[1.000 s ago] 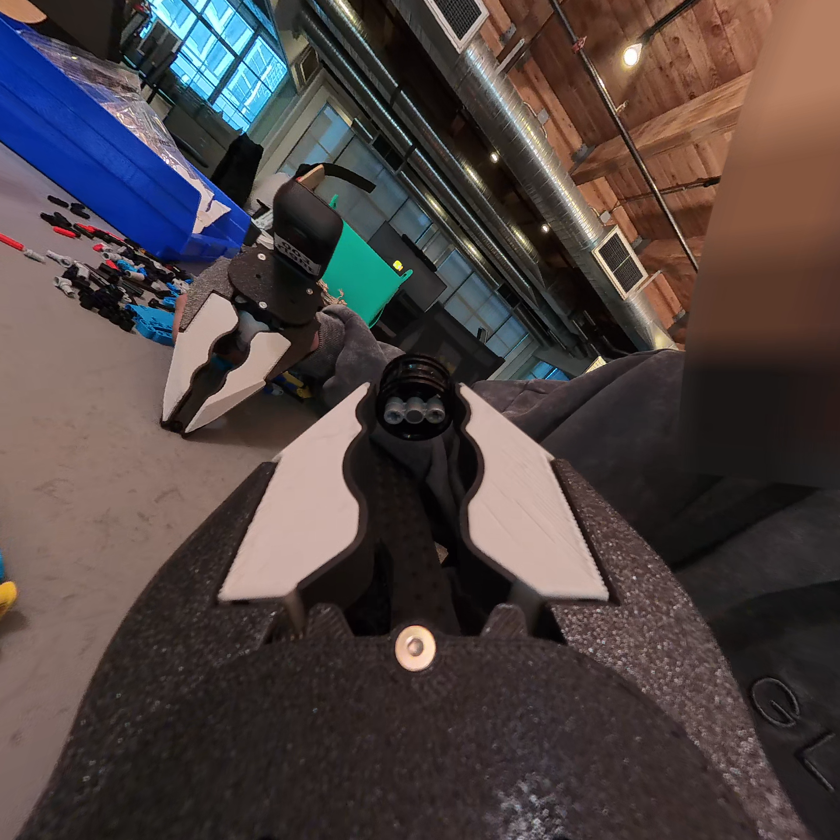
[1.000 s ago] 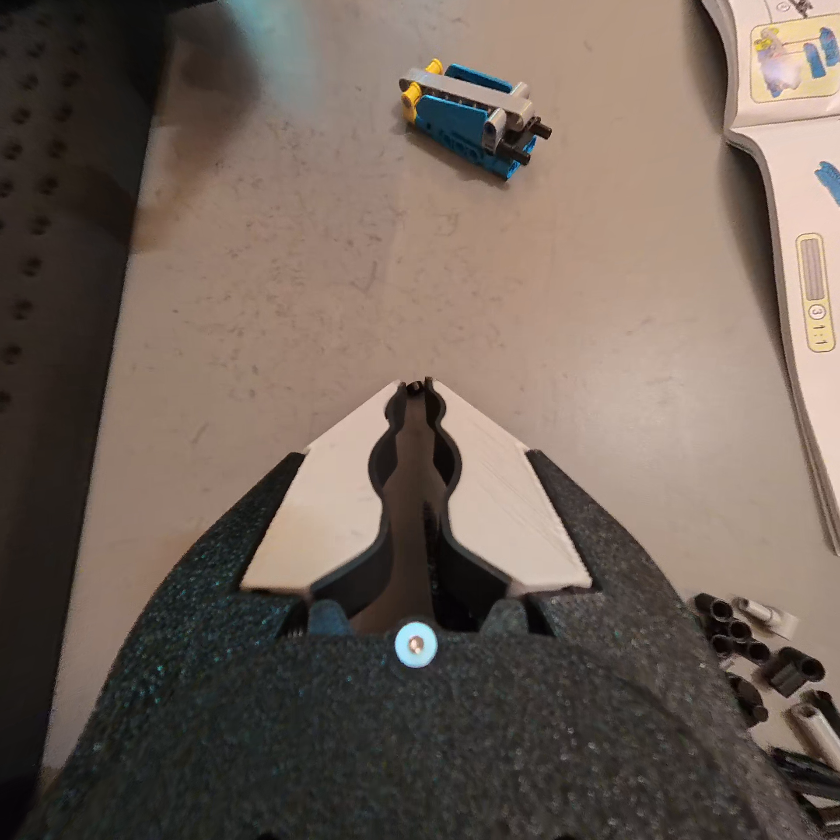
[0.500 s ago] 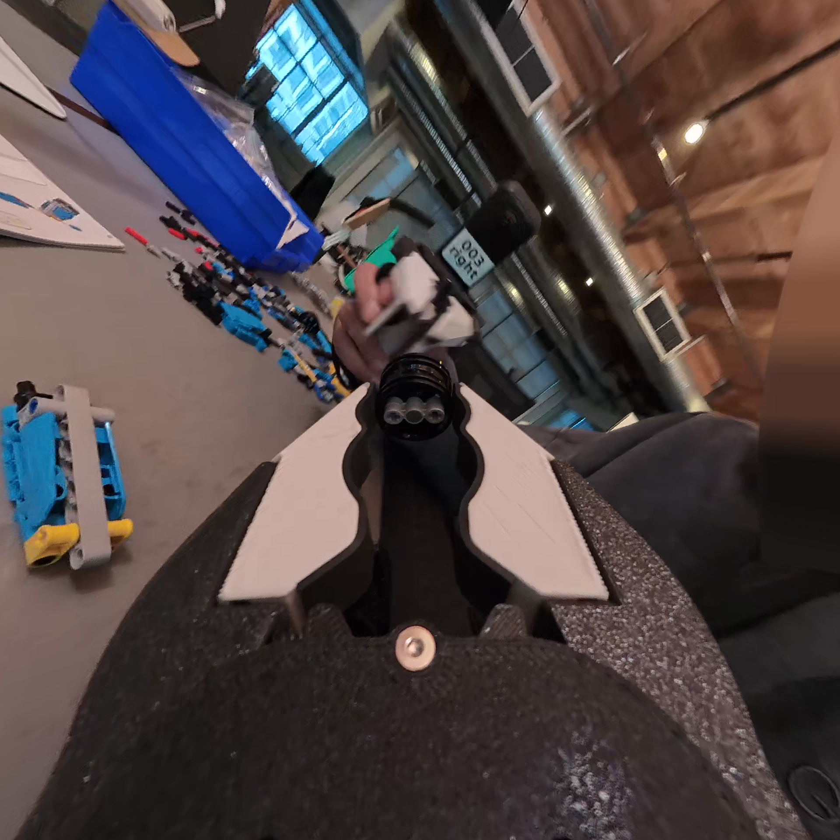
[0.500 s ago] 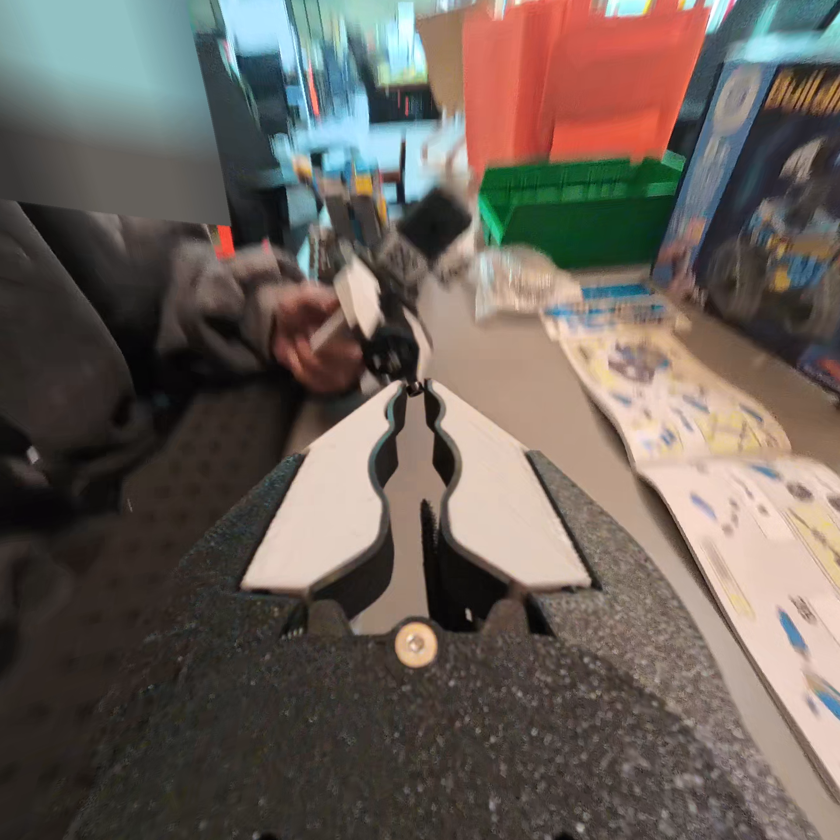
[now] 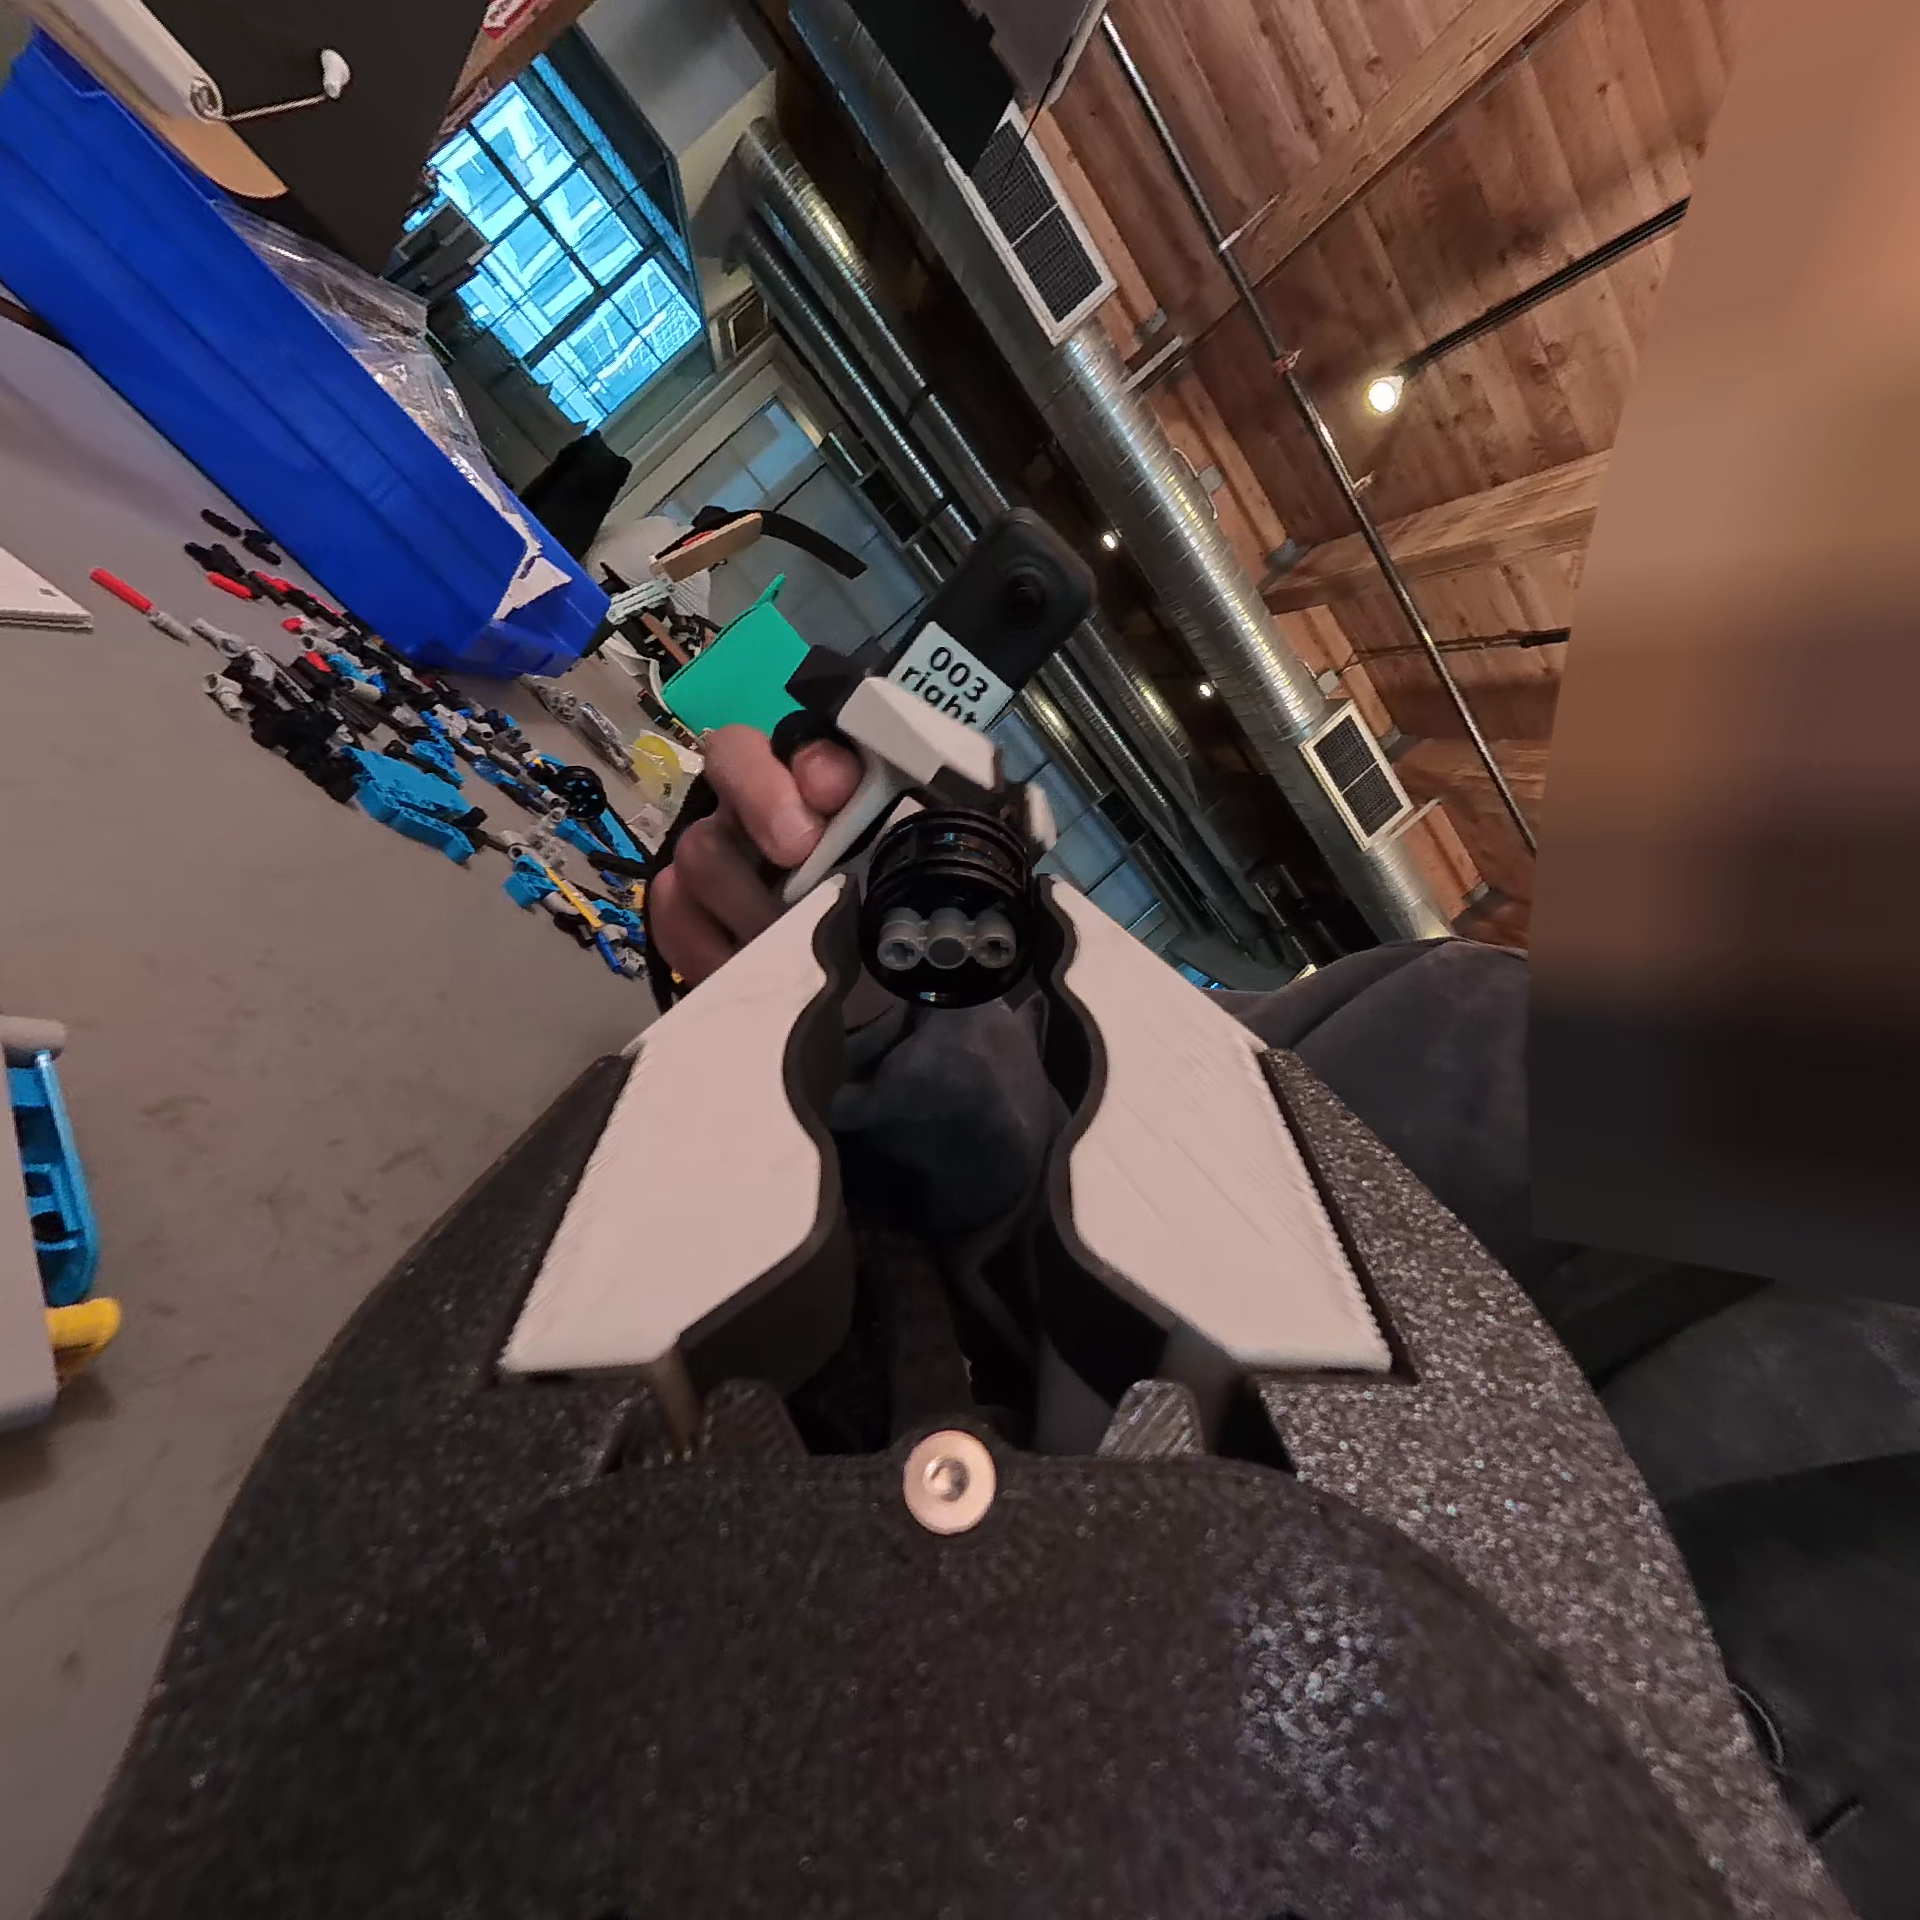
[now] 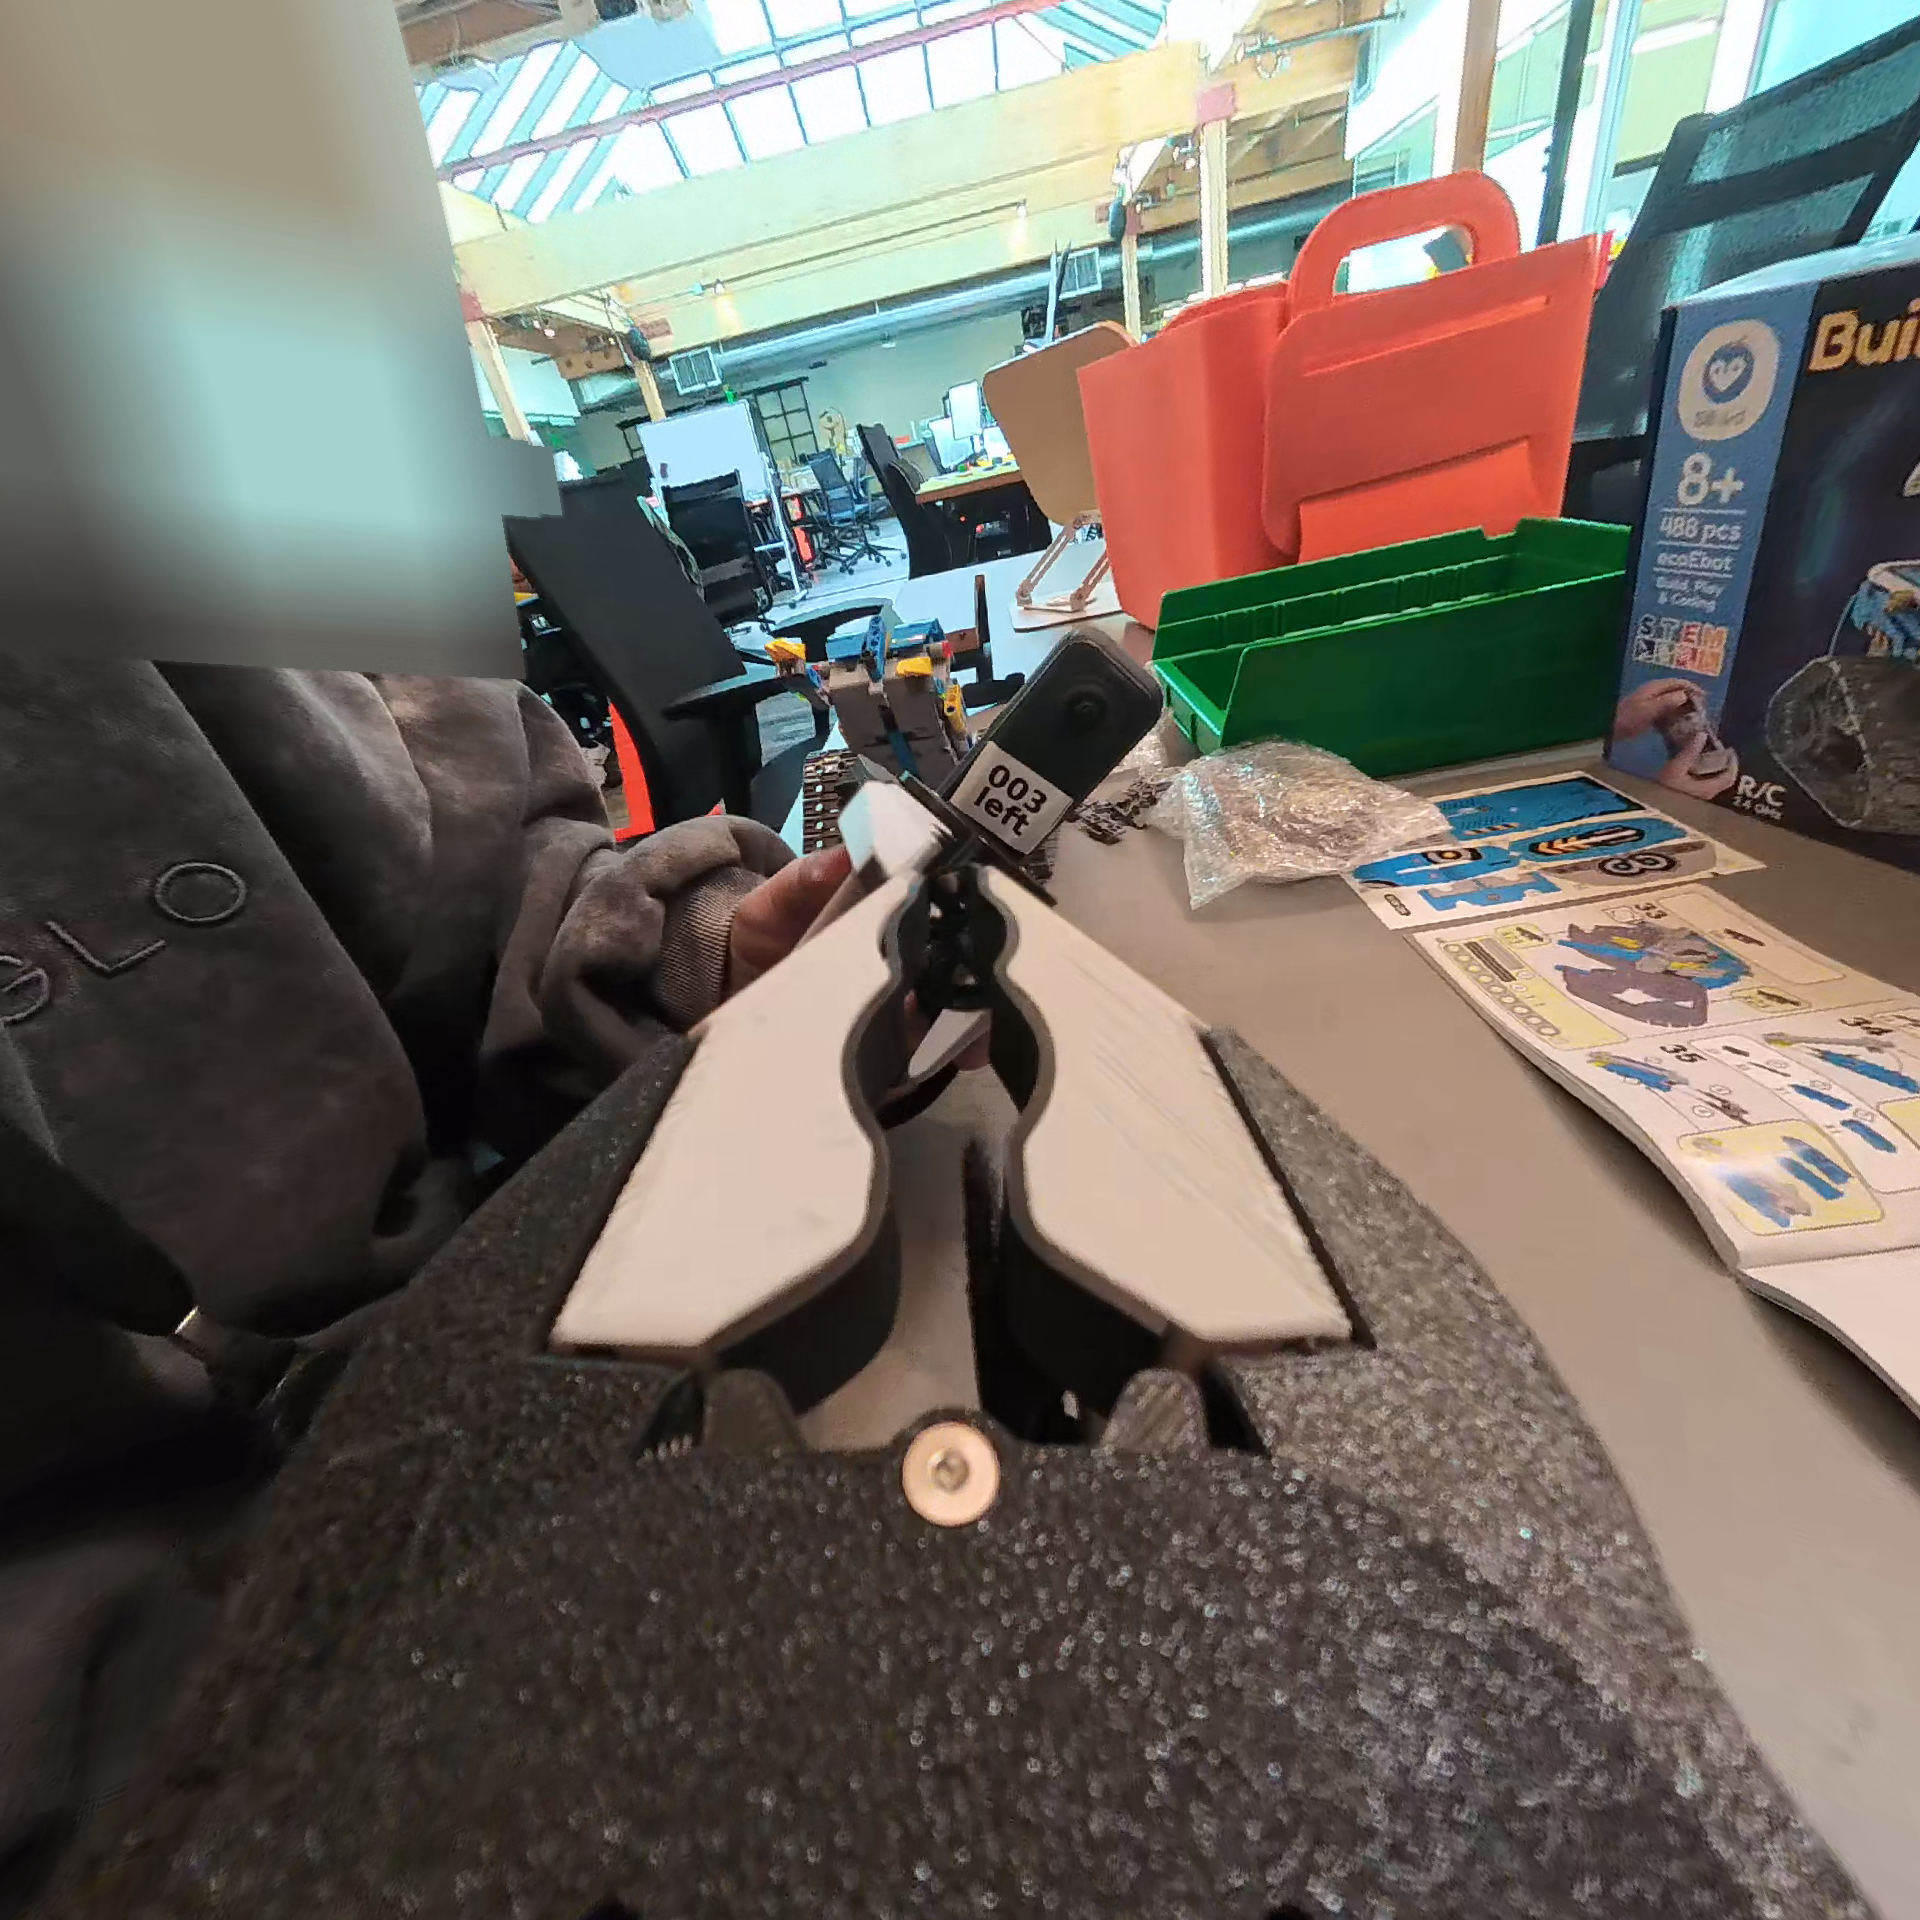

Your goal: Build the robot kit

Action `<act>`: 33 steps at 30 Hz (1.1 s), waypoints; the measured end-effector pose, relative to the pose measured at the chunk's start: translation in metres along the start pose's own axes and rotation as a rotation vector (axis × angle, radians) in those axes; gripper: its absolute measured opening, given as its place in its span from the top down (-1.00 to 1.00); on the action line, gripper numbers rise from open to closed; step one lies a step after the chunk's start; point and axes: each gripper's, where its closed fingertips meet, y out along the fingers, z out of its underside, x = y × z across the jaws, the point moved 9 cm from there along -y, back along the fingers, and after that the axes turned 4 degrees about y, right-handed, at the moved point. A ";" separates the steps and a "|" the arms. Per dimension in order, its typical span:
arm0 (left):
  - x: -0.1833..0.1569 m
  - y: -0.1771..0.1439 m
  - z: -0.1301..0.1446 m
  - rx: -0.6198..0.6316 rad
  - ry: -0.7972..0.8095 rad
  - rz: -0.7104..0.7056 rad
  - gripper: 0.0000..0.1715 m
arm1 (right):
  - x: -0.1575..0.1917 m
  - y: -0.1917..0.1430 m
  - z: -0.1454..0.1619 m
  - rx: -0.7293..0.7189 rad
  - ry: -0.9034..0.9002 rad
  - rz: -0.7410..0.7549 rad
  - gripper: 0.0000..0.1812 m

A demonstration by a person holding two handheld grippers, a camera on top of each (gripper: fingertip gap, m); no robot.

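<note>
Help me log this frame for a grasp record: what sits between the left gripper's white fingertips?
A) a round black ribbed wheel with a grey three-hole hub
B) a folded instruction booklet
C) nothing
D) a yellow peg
A: in the left wrist view the left gripper is closed on the round black ribbed wheel with a grey three-hole hub.

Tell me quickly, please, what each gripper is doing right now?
Left gripper: shut on the black ribbed wheel.
Right gripper: nearly shut at that wheel; whether it grips anything cannot be told.
</note>
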 end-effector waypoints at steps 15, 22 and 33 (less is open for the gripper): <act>-0.002 0.000 0.000 0.000 0.006 0.007 0.63 | -0.001 -0.001 0.004 0.035 -0.011 -0.016 0.92; -0.002 -0.001 -0.001 -0.008 -0.001 0.016 0.62 | -0.003 -0.002 0.006 0.050 -0.006 -0.019 0.92; 0.000 -0.001 0.001 0.037 0.057 -0.059 0.63 | -0.003 -0.005 0.008 0.104 -0.067 0.027 0.92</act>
